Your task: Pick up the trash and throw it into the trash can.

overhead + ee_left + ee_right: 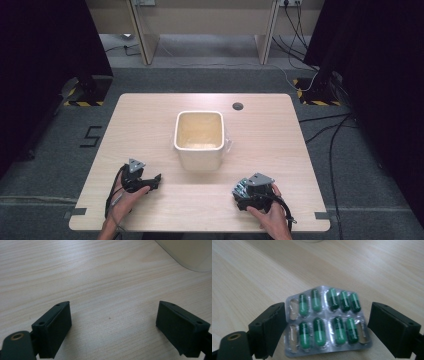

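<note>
Two hand-held grippers rest near the front edge of the pale wooden tabletop [150, 120], either side of a square cream plastic tub [199, 139]. The left hand-held gripper [113, 325] gapes wide, empty. The right hand-held gripper [327, 327] (jaws equally spread) straddles a silver foil blister pack of green capsules [325, 322], ungripped.

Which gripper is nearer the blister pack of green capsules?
Right. The right gripper has its open jaws on either side of the blister pack on the table; the left gripper is across the table, open over bare wood by the cream container.
</note>
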Demonstrator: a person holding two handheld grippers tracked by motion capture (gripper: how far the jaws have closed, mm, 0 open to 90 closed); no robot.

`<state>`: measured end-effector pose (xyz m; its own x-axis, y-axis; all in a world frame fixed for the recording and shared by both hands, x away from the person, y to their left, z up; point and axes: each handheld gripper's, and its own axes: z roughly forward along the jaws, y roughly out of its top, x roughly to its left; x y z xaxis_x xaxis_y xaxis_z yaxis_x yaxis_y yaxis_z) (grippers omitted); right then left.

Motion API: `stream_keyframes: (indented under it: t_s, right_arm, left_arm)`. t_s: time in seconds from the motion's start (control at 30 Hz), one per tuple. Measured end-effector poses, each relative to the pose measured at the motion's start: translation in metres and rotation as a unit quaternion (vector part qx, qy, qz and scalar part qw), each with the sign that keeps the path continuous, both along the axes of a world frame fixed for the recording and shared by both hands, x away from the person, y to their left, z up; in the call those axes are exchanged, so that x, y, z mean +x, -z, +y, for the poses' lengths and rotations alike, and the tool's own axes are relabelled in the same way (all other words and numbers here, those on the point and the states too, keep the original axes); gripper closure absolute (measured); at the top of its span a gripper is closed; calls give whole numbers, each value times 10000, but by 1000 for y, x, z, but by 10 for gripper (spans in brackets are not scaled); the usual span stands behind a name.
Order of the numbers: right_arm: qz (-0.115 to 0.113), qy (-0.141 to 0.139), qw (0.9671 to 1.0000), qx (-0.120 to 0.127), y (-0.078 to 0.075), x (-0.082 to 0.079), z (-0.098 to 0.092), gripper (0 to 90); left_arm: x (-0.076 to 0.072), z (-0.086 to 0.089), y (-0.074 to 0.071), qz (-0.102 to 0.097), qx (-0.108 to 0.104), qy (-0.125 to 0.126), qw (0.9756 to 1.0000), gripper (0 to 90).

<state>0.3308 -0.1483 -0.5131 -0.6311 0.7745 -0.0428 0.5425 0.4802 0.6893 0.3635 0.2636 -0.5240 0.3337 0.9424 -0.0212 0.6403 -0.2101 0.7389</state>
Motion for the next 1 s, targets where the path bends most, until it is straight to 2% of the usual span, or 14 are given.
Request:
stream_keyframes:
  t_s: [0.13, 0.2, 0.23, 0.3, 0.4, 0.83, 1.0]
  right_arm:
    - [-30, 5, 10000, 48, 1, -1, 0, 146]
    - [-49, 41, 9996, 284, 5, -3, -3, 151]
    - [-47, 45, 9995, 296, 5, -2, -3, 157]
    - [-56, 83, 9995, 306, 5, -3, -3, 176]
    - [-119, 112, 9993, 332, 4, -3, -5, 267]
    - [-124, 84, 9994, 316, 2, -3, -5, 340]
    - [-209, 146, 9991, 335, -4, -2, -10, 357]
  left_arm:
    - [0, 0, 0, 0, -1, 1, 10000, 121]
    - [0, 0, 0, 4, 4, 7, 10000, 121]
    - [0, 0, 0, 5, 3, 7, 10000, 120]
    - [0, 0, 0, 4, 3, 6, 10000, 121]
    - [0, 0, 0, 4, 3, 6, 10000, 121]
    - [0, 0, 0, 0, -3, 0, 10000, 120]
    - [0, 0, 0, 2, -1, 1, 10000, 120]
